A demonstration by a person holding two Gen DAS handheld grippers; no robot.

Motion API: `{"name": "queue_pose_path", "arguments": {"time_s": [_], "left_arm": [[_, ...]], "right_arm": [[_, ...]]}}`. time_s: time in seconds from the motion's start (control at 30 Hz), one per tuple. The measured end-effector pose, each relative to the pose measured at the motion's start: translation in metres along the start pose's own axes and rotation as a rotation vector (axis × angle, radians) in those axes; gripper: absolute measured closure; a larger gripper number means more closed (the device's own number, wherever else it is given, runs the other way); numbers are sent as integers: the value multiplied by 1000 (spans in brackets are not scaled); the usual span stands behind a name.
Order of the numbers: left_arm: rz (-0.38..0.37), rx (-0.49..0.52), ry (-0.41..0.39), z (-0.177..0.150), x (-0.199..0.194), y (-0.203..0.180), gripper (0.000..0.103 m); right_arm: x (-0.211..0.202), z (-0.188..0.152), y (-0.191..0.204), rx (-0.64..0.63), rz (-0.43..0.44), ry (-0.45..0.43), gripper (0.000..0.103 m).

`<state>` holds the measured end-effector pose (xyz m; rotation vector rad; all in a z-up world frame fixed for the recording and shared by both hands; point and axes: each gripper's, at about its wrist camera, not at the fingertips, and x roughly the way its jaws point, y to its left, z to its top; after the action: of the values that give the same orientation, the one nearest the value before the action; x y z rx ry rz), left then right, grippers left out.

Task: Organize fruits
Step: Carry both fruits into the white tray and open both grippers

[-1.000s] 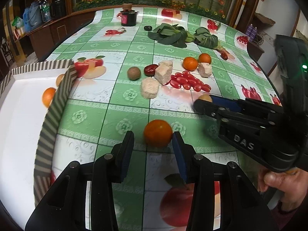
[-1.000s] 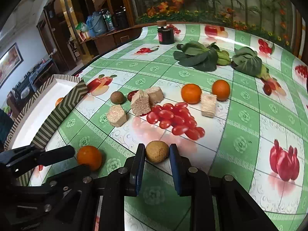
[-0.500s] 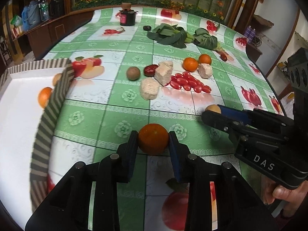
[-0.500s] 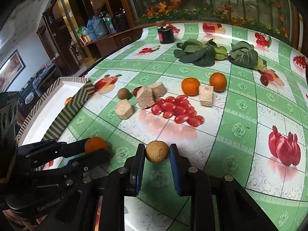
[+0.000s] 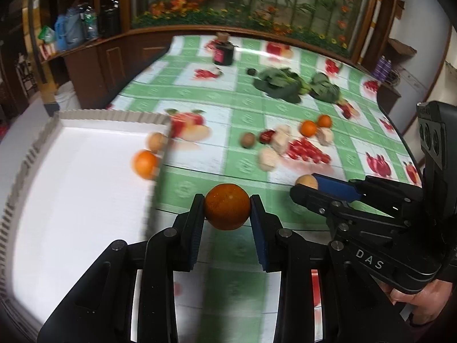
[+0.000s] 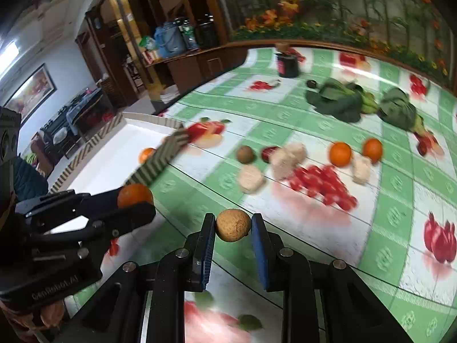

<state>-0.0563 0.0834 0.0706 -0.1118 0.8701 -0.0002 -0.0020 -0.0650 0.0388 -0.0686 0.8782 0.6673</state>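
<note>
My left gripper (image 5: pixel 227 211) is shut on an orange (image 5: pixel 227 206) and holds it above the table beside the white tray (image 5: pixel 71 200); it also shows in the right wrist view (image 6: pixel 134 195). My right gripper (image 6: pixel 233 225) is shut on a round tan fruit (image 6: pixel 233 224), lifted off the table; the fruit shows in the left wrist view (image 5: pixel 306 182). The tray holds an orange (image 5: pixel 145 163) and a tan fruit (image 5: pixel 156 141). Two more oranges (image 6: pixel 340 153) and a brown kiwi-like fruit (image 6: pixel 245 154) lie on the table.
Cherry tomatoes (image 6: pixel 322 184), several pale bread-like blocks (image 6: pixel 285 158) and a dark red fruit (image 6: pixel 268 152) lie mid-table. Leafy greens (image 6: pixel 340 101) and a dark jar (image 6: pixel 288 64) stand at the back. The tray's striped wall (image 6: pixel 160 157) rises between the grippers and the tray floor.
Both grippers have lifted their fruit off the table and swung left toward the tray. The left gripper closed on the orange a second ago.
</note>
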Motion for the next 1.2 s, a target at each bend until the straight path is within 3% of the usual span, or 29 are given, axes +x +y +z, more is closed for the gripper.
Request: {"name": "queue_pose_path", "arguments": {"time_s": [0.43,0.87,1.2], "left_arm": [[157,-50,-50,22,-27,84,72],[172,-169,10,43,2,153,72],[199,-205,54,47,35,172,72]], "right_arm": [[22,38,69,-121,78,-2,78],[69,73,121,-217,125,44,78],[123,100,131,-251,127,103,78]]}}
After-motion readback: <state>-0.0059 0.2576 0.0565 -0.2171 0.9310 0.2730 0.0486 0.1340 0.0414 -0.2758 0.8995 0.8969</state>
